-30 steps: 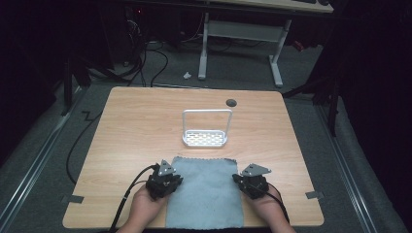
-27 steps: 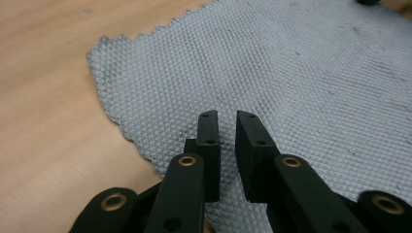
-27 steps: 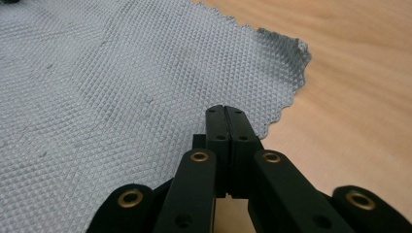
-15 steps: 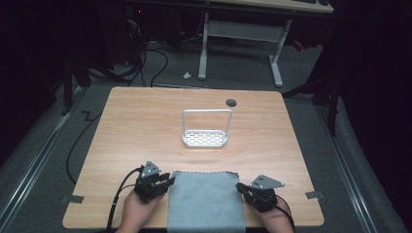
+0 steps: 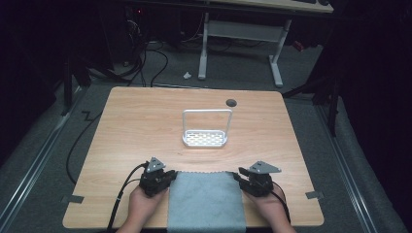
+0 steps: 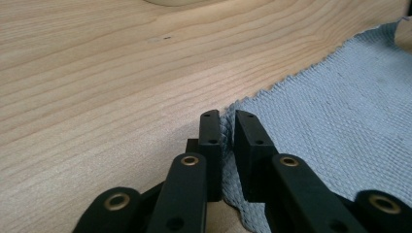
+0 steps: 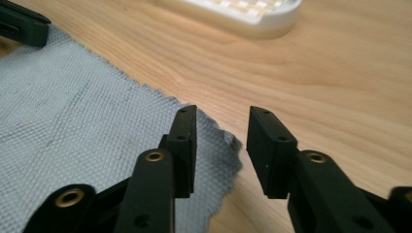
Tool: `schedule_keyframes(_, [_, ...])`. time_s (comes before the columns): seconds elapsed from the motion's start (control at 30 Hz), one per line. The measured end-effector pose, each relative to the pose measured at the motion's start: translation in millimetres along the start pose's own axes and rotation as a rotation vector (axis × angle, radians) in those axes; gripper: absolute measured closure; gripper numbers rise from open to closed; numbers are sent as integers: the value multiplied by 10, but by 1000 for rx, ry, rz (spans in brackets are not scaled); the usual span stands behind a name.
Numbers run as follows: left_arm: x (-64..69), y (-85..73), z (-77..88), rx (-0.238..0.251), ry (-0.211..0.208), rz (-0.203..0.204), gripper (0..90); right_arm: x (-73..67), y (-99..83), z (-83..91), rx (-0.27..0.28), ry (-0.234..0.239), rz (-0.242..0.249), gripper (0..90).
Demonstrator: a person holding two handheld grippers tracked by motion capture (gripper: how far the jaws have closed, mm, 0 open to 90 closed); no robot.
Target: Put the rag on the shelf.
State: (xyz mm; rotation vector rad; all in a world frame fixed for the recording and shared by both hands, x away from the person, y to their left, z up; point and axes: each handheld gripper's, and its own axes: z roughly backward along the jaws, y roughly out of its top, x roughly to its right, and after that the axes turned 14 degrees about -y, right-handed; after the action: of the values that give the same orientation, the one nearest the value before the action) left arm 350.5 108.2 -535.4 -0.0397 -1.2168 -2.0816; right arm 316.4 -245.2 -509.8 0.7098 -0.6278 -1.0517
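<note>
Lying flat at the near edge of the wooden table, between the person's two hands, a grey-blue woven cloth is seen with its near end running to or past the table's near edge. The far left corner of the cloth is pinched by the left gripper, whose jaws are drawn close together with a fold of the weave caught between them, as is shown in the left gripper view. The right gripper is held at the far right corner with its jaws set apart to a middling gap; the frayed corner of the cloth lies under and just beside the inner jaw, and nothing is gripped there yet. Farther up the table, well apart from the cloth, a small white rack with a perforated base and a tall wire loop is stood upright. The cloth is judged to be light, soft and limp, with a coarse, open weave that should not slip between flat pads. It is likely to sag and drape wherever it is unsupported, so it is best taken by both far corners at once, with a little of the fabric gathered between the pads and not the fraying edge alone. If only one corner is lifted, the rest can be expected to drag and bunch across the wood.
</note>
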Motion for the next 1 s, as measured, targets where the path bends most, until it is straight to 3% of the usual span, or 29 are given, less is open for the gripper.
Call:
schedule_keyframes(0.1, [3, -2, -4, -7, -6, -15, 859, -26, -5, -184, -49, -11, 3, 636])
schedule_keyframes(0.13, [2, -1, -4, -9, -6, -16, 862, -30, -23, -206, -48, -34, 2, 636])
schedule_keyframes(0.2, [9, -4, -4, -10, -8, -14, 876, -14, -66, -224, -52, -14, -34, 646])
schedule_keyframes(0.27, [16, -6, -5, -11, -7, -20, 878, -29, -80, -224, -52, -29, -13, 674])
schedule_keyframes(0.4, [24, -6, 3, -17, -3, -23, 886, -49, -85, -212, -49, -28, 2, 882])
schedule_keyframes(0.47, [38, -16, 27, 1, -8, -20, 887, -61, -77, -188, -32, -35, 16, 893])
schedule_keyframes(0.53, [44, -21, 56, 19, -20, -9, 887, -52, -70, -141, -7, -35, -3, 894])
schedule_keyframes(1.0, [191, -36, 232, 169, -24, -27, 887, -51, -55, 78, 110, -30, -15, 894])
